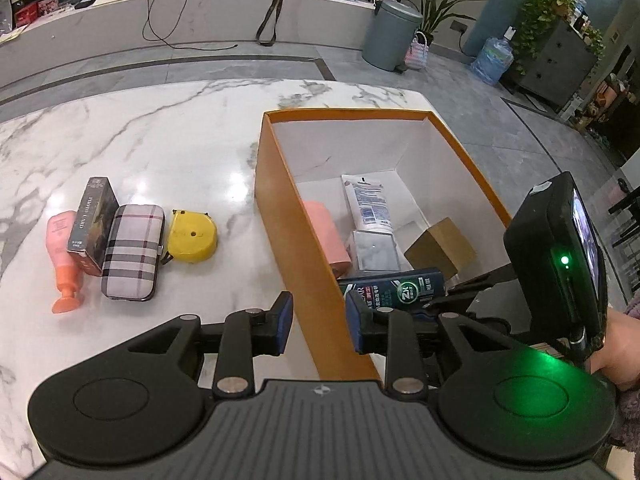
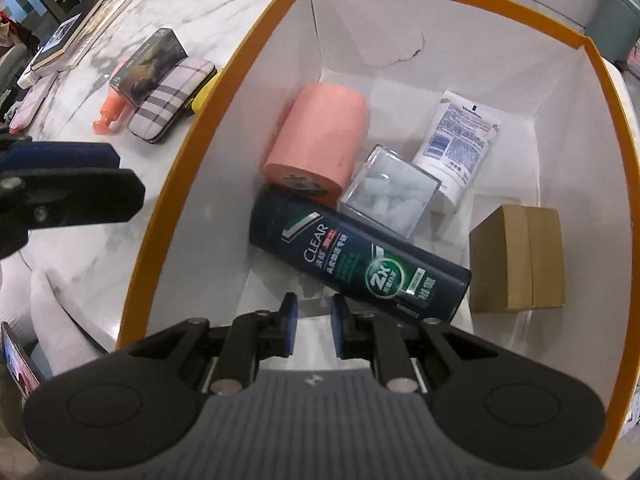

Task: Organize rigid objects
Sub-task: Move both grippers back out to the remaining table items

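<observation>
R gripper is inside the orange box, jaws slightly apart, nothing between them. CLEAR shampoo bottle lies flat on the box floor just off my tips at 1 o'clock, long axis 10-to-4.

L gripper straddles the box's near wall, jaws apart, empty.

Still on the table at L's 10 o'clock: yellow tape measure, plaid case, dark card box, pink bottle. L is nearer, so I'd guess tape measure next.
</observation>
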Action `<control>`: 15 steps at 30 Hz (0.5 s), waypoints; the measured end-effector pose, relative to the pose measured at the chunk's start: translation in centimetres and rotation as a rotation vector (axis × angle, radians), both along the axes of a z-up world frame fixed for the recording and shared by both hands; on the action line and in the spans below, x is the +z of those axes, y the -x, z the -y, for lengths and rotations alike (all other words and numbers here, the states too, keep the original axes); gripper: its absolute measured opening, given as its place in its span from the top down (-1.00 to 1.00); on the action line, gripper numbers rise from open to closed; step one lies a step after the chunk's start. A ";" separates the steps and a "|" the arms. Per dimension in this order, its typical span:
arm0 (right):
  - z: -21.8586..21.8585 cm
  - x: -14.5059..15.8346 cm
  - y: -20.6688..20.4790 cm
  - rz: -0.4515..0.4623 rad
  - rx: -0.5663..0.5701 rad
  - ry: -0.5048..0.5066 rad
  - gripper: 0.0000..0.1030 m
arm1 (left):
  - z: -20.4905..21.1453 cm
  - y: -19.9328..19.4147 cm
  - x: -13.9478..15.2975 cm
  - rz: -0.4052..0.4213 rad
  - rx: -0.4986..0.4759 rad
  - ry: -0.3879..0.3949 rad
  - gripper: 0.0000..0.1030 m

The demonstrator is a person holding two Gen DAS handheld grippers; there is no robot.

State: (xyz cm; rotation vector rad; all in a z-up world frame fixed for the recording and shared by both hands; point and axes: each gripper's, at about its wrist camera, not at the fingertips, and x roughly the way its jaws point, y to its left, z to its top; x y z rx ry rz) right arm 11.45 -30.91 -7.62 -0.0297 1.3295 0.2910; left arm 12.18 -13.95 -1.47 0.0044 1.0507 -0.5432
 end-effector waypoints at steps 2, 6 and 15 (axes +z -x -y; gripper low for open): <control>0.0 -0.1 -0.3 0.007 0.002 0.015 0.70 | -0.2 -0.1 0.0 0.001 -0.006 0.001 0.33; 0.4 -0.2 -0.9 -0.005 0.000 0.031 0.75 | -0.8 -0.3 -0.1 0.005 -0.008 -0.001 0.31; -1.8 0.7 0.0 0.045 0.120 0.146 0.55 | -2.8 -0.3 -0.2 0.024 -0.015 -0.022 0.21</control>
